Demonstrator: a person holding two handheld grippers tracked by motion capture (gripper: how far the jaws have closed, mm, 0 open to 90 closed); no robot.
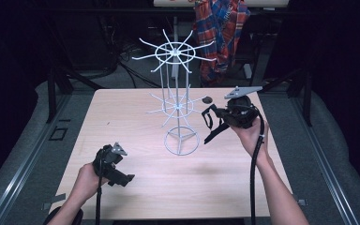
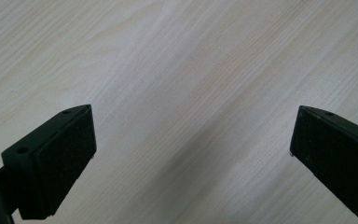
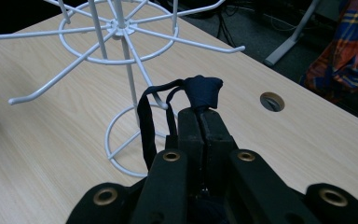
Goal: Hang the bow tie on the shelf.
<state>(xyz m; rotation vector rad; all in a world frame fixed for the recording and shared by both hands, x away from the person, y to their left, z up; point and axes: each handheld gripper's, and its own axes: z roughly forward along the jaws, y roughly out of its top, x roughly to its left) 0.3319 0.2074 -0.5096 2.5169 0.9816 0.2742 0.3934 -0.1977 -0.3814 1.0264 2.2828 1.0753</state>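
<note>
A white wire rack [image 1: 176, 105] with two tiers of hooked arms stands mid-table on a ring base [image 1: 182, 142]. To its right my right gripper [image 1: 218, 116] is held up, pointing at the lower tier. In the right gripper view its jaws [image 3: 199, 114] are shut on a dark blue fabric band [image 3: 204, 91]. The band's loop [image 3: 145, 121] hangs by the tip of a lower hook [image 3: 161, 103]; I cannot tell if it rests on it. My left gripper [image 1: 122, 178] sits low at the front left, open [image 2: 191, 135] over bare wood.
A round cable hole [image 1: 207, 99] is in the table [image 1: 122, 117] behind the right gripper. A plaid shirt [image 1: 220, 33] hangs beyond the far edge. Dark floor and metal rails flank the table.
</note>
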